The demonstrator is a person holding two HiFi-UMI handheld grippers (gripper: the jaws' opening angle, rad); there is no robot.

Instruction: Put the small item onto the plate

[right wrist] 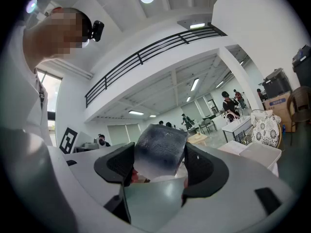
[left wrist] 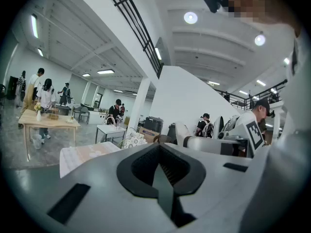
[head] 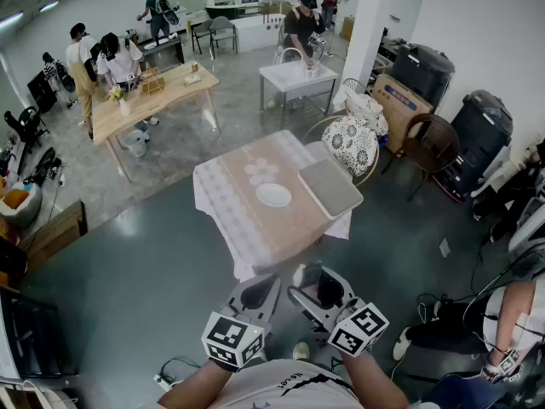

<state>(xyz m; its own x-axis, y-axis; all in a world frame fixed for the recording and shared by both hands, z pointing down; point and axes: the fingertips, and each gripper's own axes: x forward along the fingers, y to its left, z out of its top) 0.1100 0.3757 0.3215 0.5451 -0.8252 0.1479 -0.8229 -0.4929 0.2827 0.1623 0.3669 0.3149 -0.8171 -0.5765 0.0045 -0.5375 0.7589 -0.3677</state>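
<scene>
- Your left tool [head: 255, 295] hangs well short of the plate [head: 273, 195], its jaws pressed together on nothing.
- The plate sits on the worktop [head: 243, 228].
- Your right tool [head: 317, 290], also well short of the plate, clamps the small item [right wrist: 160, 147], a dark-topped block.

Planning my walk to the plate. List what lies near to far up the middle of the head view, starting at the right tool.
right tool, shut on the small item → cloth-covered table → white plate → white sink table → person in a dark shirt
</scene>
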